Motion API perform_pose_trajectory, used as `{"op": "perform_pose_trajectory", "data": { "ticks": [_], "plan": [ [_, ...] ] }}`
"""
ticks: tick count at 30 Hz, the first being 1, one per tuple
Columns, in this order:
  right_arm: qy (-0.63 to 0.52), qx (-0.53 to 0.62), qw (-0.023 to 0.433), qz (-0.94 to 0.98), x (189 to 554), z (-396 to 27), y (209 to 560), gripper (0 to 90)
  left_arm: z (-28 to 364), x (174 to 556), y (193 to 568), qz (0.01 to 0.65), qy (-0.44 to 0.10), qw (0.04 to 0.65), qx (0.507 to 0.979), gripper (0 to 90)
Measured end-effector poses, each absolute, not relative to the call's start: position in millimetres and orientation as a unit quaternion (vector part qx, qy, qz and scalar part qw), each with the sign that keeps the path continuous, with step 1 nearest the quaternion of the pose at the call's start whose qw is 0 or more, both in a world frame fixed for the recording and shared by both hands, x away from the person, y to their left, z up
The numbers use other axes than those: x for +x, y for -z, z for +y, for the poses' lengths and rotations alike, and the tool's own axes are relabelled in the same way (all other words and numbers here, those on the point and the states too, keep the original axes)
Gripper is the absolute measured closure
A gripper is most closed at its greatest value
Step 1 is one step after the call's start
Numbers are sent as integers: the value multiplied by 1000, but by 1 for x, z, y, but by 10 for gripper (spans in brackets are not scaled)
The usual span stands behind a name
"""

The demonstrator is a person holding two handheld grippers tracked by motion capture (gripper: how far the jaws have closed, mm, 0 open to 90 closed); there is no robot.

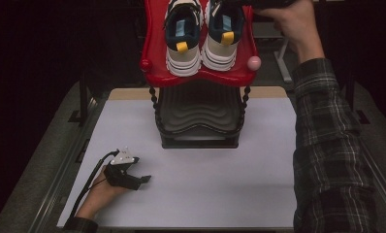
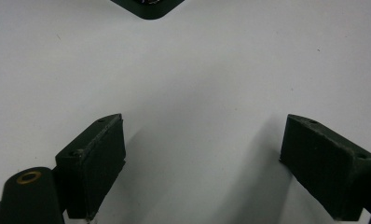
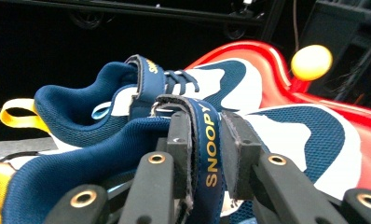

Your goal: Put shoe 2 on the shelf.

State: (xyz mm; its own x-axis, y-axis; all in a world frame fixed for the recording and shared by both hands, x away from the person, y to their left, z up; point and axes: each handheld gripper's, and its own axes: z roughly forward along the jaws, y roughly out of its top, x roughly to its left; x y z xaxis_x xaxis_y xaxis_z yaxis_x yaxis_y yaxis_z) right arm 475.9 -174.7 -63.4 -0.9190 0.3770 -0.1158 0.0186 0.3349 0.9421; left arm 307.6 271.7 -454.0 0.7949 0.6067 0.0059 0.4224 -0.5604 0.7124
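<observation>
While the right gripper (image 3: 206, 154) pinches the blue "SNOOPY" strap (image 3: 210, 140) of the right shoe (image 1: 224, 34), both shoes sit side by side on the red top shelf (image 1: 152, 39) of the rack (image 1: 200, 121), heels toward the person. The jaws are nearly together, pads pressed on either face of the strap, which stands up off the tongue. The left shoe (image 1: 183, 36) lies just beside it, untouched.

Such a sneaker looks light, with a soft mesh upper and a stiffer rubber sole. The strap is thin, flat fabric, an easy thing to pinch, but it is floppy; a shoe lifted by it would likely dangle and swing, and a hook-and-loop strap may peel open rather than carry the weight. For carrying, the padded heel collar or the yellow heel loop (image 1: 227, 38) seems the surer hold, since the heel is firmer and keeps the shoe level.

Far from the rack, the left gripper (image 2: 202, 168) rests low over the bare table (image 2: 197, 70), jaws wide apart and holding nothing.
</observation>
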Motion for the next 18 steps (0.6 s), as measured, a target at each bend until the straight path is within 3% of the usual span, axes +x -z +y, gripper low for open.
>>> {"op": "perform_pose_trajectory", "data": {
  "ticks": [1, 3, 10, 18],
  "plan": [
    [-561, 122, 157, 804, 476, -172, 66, 721, 272, 308, 454, 294, -126, 365, 874, 128],
    [-572, 135, 170, 791, 474, -171, 70, 596, 272, 308, 454, 294, -127, 365, 874, 128],
    [-588, 168, 171, 772, 464, -188, 75, 463, 272, 308, 454, 293, -127, 363, 875, 128],
    [-587, 189, 172, 768, 448, -208, 74, 373, 272, 308, 454, 292, -128, 363, 875, 128]
  ]
}}
